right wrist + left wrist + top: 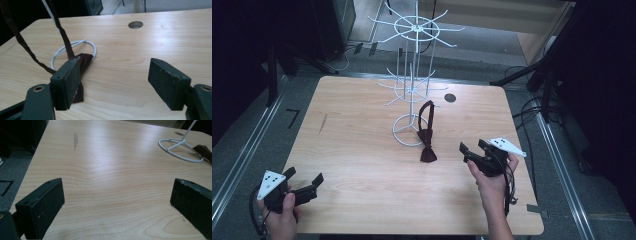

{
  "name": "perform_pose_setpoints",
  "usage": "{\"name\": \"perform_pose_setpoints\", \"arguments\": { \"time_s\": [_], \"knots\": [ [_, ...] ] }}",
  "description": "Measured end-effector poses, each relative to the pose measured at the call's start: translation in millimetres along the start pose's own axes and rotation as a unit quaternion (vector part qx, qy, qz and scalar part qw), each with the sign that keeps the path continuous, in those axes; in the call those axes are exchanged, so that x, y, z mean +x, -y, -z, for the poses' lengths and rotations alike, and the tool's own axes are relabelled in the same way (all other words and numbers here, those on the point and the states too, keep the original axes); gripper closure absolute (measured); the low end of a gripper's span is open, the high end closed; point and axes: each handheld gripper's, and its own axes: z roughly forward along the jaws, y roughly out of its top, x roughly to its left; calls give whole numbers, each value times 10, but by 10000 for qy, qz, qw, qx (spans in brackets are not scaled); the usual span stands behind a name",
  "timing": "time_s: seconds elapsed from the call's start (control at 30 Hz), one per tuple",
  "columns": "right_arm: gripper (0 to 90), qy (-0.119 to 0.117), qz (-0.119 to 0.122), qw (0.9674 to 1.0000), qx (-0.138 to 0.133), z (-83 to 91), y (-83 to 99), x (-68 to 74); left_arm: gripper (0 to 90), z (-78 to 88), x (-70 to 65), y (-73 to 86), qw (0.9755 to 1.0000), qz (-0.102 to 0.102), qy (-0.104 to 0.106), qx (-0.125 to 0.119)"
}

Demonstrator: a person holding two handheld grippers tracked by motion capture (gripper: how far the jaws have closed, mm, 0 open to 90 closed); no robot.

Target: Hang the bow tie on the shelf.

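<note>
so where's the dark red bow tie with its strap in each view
High view: dark red bow tie at table centre, strap looped up on the white wire rack, left of the right gripper.
Left gripper view: a dark corner of it at the right edge.
Right gripper view: behind the left-hand jaw.
Shared landmark: the rack's white ring base.

The high view looks forward and down from above the person's side, taking in the whole table and the white wire rack at its far middle. The left gripper view sits low and close over the wood, facing across it toward the rack's ring base at upper right. The right gripper view, equally low, faces that ring from the other side, with the dark bow tie close by. All three share the ring base; the dim surroundings are probably floor.
</note>
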Motion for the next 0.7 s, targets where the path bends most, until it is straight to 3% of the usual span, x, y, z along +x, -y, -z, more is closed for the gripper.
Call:
{"name": "perform_pose_setpoints", "arguments": {
  "time_s": [0.7],
  "knots": [
    [247,429,-238,9988,1,348,296,-487,0,0,0,-1,10000,-3,-5,9]
  ]
}}
